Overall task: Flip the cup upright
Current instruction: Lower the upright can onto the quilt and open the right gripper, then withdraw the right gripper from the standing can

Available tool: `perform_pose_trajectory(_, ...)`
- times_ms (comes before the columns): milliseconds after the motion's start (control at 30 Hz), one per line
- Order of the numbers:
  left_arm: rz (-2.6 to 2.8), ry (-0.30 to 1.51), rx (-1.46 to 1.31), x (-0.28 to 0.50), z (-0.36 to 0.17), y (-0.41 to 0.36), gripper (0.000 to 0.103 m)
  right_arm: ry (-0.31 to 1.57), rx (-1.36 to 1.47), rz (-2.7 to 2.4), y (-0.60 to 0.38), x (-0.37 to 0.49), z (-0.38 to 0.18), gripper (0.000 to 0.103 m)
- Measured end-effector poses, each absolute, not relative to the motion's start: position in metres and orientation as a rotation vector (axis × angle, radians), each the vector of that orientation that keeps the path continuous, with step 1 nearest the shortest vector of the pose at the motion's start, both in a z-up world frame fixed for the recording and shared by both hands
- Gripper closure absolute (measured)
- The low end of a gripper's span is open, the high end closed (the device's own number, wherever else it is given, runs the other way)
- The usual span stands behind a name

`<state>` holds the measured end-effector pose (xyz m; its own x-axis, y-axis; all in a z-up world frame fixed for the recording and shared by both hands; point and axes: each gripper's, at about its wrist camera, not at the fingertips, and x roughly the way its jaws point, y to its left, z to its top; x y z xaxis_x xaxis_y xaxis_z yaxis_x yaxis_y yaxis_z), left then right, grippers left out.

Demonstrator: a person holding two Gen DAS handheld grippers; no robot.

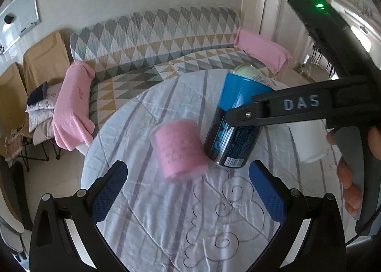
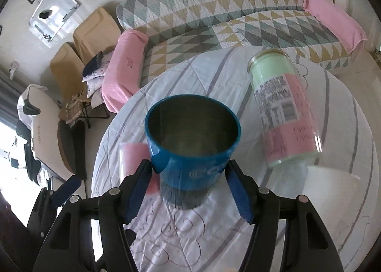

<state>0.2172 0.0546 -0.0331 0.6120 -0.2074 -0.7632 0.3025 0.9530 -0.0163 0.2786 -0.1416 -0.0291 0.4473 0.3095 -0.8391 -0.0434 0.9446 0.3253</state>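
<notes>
The blue and black cup [image 2: 190, 153] stands mouth up, tilted a little, on the round table's pale quilted cloth [image 2: 214, 236]. My right gripper [image 2: 188, 176] is shut on it, its blue pads pressed to both sides of the cup's upper wall. In the left wrist view the cup [image 1: 234, 119] shows at centre right with the right gripper's black finger [image 1: 262, 110] across its middle. My left gripper [image 1: 188, 186] is open and empty, a short way in front of the cup, over the cloth.
A pink-labelled glass [image 1: 178, 150] stands just left of the cup. A taller glass jar with green and pink label [image 2: 285, 110] stands behind right. A white container [image 2: 328, 191] sits at right. A patterned sofa [image 1: 154, 41] lies beyond the table edge.
</notes>
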Motion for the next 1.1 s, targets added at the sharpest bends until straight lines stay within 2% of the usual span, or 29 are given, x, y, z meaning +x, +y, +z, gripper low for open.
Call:
perform_pose_trajectory(633,-0.250,0.918,0.065,0.177,-0.058,0.069,0.000,0.976,0.038,0.244,-0.119,0.214,-0.031,0.039)
perform_pose_trajectory(967,-0.247,0.885,0.066,0.156,-0.045,0.060,0.000,0.951,0.090,0.272,-0.127,0.197,-0.021,0.038)
perform_pose_trajectory(1100,-0.256,0.855,0.056,0.143,-0.032,0.051,0.000,0.931,0.113,0.268,-0.137,0.188,-0.014,0.032)
